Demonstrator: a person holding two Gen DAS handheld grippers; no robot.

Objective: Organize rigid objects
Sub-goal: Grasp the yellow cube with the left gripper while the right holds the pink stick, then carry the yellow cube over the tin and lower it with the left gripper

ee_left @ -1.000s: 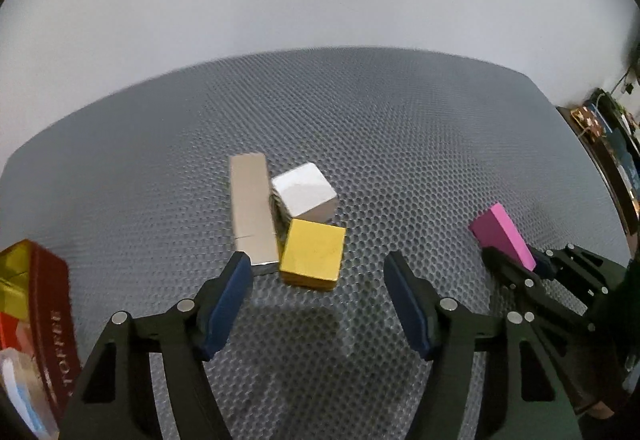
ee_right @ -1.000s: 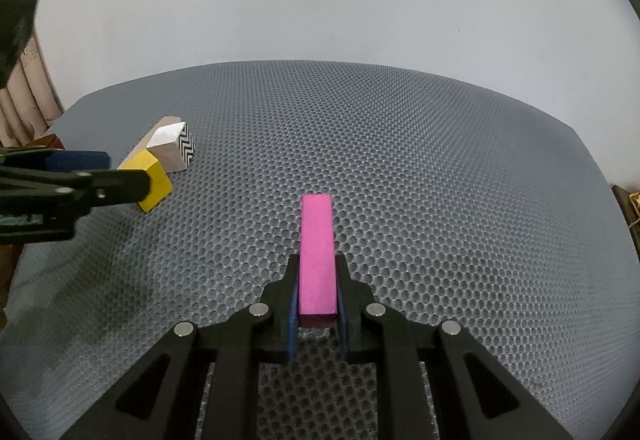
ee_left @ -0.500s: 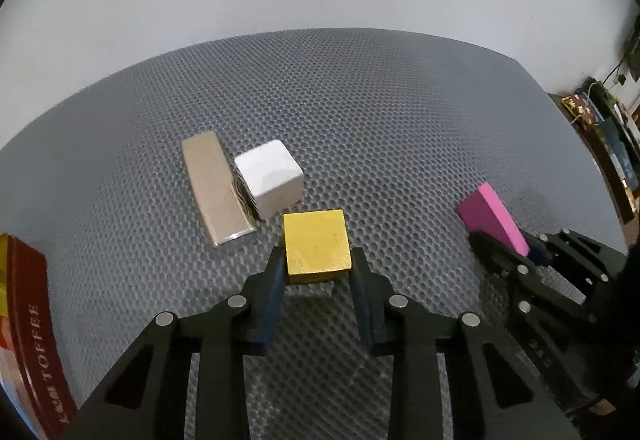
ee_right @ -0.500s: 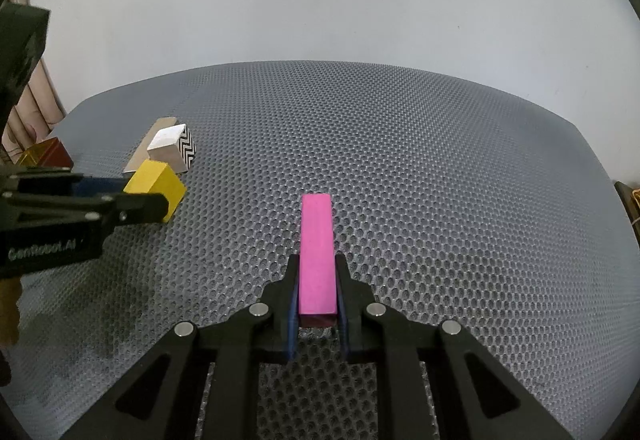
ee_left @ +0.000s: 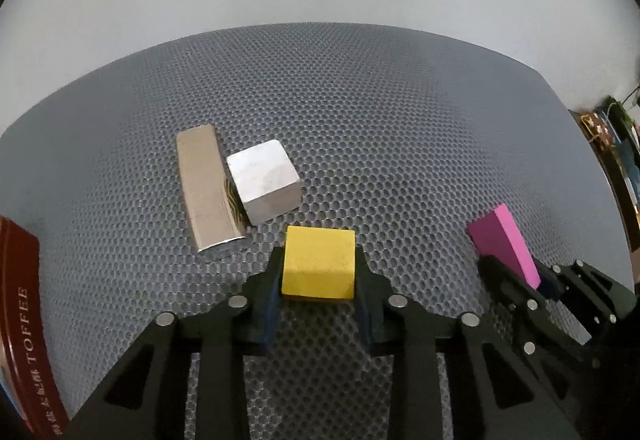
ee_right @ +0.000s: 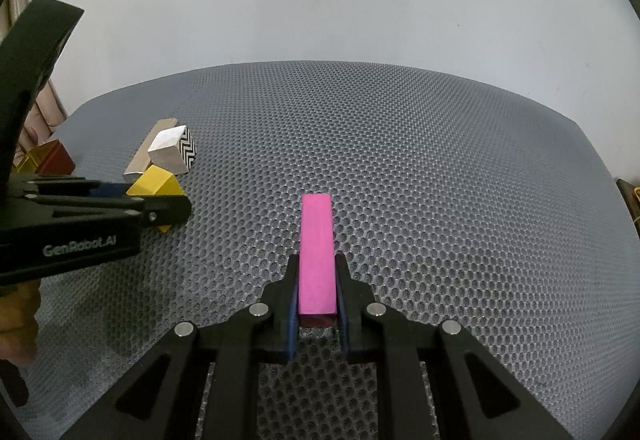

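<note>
My left gripper [ee_left: 318, 272] is shut on a yellow block [ee_left: 319, 262], pads pressed on its two sides, just off the grey honeycomb mat [ee_left: 380, 119]. Behind it on the mat lie a white cube [ee_left: 264, 179] with a zigzag side and a flat tan bar [ee_left: 204, 183], touching each other. My right gripper [ee_right: 316, 288] is shut on one end of a long pink block [ee_right: 317, 252], which sticks forward over the mat. In the right wrist view the left gripper [ee_right: 172, 205] holds the yellow block [ee_right: 156, 185] at the left, near the white cube [ee_right: 173, 153].
A dark red toffee tin [ee_left: 20, 320] stands at the mat's left edge, also visible as the red tin [ee_right: 50, 157] in the right wrist view. A plain white wall rises behind the mat. Shelves with clutter [ee_left: 616, 143] show at the far right. A hand [ee_right: 16, 324] grips the left tool.
My left gripper closed from wide open onto the yellow block and pulled it a little away from the white cube and tan bar. The right gripper and pink block stayed put.
</note>
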